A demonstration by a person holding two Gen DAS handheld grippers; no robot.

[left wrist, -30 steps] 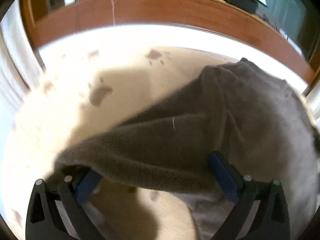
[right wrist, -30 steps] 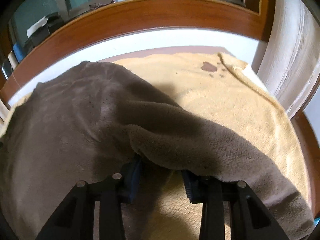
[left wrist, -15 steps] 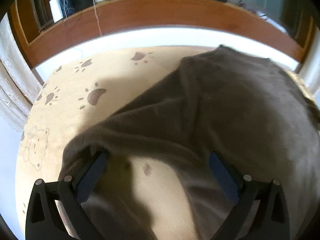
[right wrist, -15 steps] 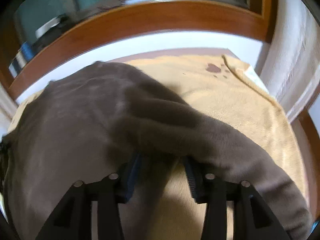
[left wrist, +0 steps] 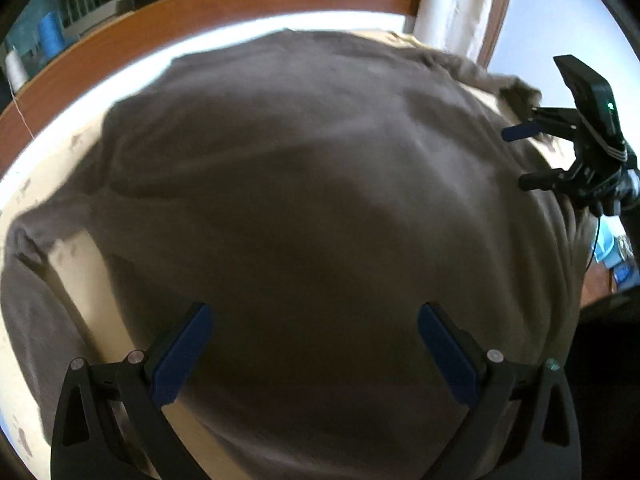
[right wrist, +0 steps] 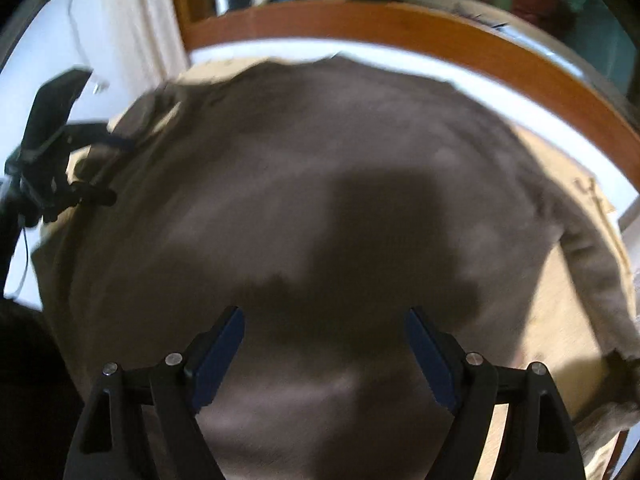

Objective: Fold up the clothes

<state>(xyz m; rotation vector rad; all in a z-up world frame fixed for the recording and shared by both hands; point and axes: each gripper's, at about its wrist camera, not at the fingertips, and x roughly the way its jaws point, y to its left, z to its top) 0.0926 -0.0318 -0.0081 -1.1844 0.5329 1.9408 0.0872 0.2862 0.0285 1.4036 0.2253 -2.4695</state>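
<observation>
A: Where is the garment lying?

B: A large brown fleece garment [left wrist: 320, 184] is lying spread out over a pale yellow blanket [left wrist: 86, 264] that is covering the surface beneath. It is filling most of both wrist views. Beyond the garment's far edge, a white strip and an orange-brown wooden frame [left wrist: 224, 8] are curving across the background.

A: What is the left tool doing?

B: The left tool [left wrist: 314, 344] is hanging just above the near part of the garment, with its blue-padded fingers [left wrist: 180, 360] standing wide apart. Nothing is sitting between them; the brown fleece is lying flat below the gap. To the left of that tool, a fold of the garment is leaving a wedge of blanket showing.

A: And the right tool?

B: The right tool [right wrist: 324, 356] is also standing wide apart, over the near middle of the garment [right wrist: 320, 160], gripping nothing. A dark shadow is falling on the fleece just ahead of its fingers [right wrist: 218, 356]. From the left wrist view, the right tool [left wrist: 520, 156] is showing at the garment's right edge, its two fingers parted, beside a bunched bit of fabric there.

A: Is the picture sharp?

B: Both views are blurring slightly, so finer details of the garment, such as sleeves or collar, are hard to tell.
</observation>
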